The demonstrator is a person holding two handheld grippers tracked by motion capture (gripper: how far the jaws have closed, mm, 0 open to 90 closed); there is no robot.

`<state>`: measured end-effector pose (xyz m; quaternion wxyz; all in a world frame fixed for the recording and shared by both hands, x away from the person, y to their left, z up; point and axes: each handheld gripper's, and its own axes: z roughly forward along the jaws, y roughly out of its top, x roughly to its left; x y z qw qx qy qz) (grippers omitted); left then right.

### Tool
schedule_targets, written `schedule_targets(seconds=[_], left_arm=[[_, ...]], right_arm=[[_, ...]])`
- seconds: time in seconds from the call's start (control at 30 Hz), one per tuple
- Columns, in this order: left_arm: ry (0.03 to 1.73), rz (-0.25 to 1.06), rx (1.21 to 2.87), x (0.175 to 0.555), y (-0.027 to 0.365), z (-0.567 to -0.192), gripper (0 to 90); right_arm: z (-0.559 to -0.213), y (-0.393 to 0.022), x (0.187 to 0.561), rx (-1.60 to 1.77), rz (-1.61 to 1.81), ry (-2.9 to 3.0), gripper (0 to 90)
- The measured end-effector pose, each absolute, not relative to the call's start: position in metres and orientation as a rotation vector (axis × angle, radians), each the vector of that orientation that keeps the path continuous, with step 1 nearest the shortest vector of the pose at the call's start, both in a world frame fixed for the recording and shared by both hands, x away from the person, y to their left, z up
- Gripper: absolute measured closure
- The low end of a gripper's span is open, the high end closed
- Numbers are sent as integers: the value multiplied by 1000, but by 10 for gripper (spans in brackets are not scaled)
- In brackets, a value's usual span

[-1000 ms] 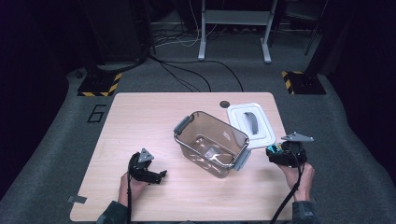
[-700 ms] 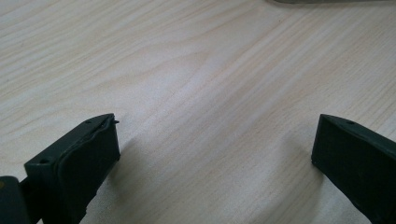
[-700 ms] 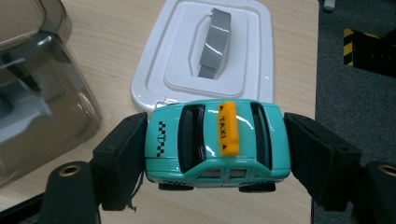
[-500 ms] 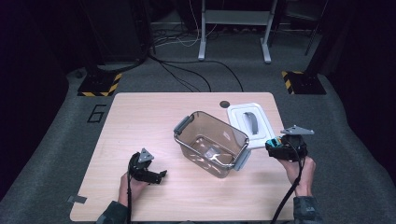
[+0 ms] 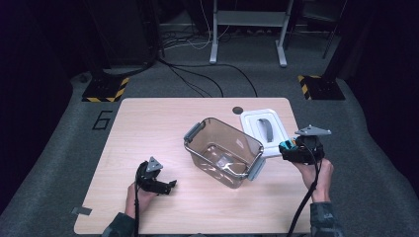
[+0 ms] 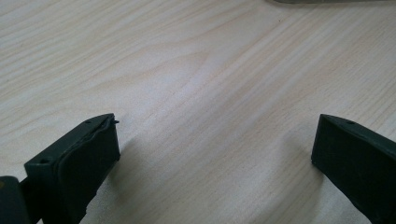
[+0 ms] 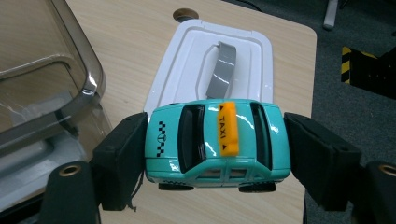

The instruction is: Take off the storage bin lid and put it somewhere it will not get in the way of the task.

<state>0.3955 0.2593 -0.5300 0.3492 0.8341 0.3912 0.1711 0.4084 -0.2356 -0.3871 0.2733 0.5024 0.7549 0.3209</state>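
Note:
A turquoise toy taxi (image 7: 217,142) with an orange TAXI sign sits crosswise between the jaws of my right gripper (image 7: 215,149), which is shut on its front and rear ends. In the high view that gripper (image 5: 291,150) hangs above the table's right side with the taxi (image 5: 286,146), just right of a clear plastic bin (image 5: 223,151). The bin (image 7: 44,88) stands empty and lidless. Its white lid (image 5: 264,129) with a grey handle lies flat behind the taxi (image 7: 215,65). My left gripper (image 5: 165,186) rests low at the front left, jaws open over bare wood (image 6: 215,154).
The wooden table (image 5: 148,128) has a dark round hole (image 5: 237,110) near its far edge. A strip of tape (image 5: 80,211) sticks at the front left corner. Grey carpet, cables and yellow-black floor plates (image 5: 104,90) surround the table.
My right gripper has risen with the taxi and shifted slightly towards the bin. The left gripper has kept still.

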Motion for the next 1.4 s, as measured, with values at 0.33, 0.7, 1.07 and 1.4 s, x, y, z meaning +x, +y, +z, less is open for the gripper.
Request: schedule_targets(seconds=[0.33, 0.7, 1.07, 1.4], left_arm=[[1015, 443, 2160, 395, 259, -530, 5], [1016, 443, 2160, 395, 259, -530, 4], [1018, 440, 2160, 395, 259, -530, 5], [1017, 439, 2160, 395, 259, -530, 5]], right_arm=[[-367, -230, 413, 1319, 865, 2024, 243], [-343, -213, 422, 1255, 859, 2035, 243], [-333, -190, 431, 1198, 854, 2069, 243], [-328, -174, 438, 1162, 867, 2094, 242]])
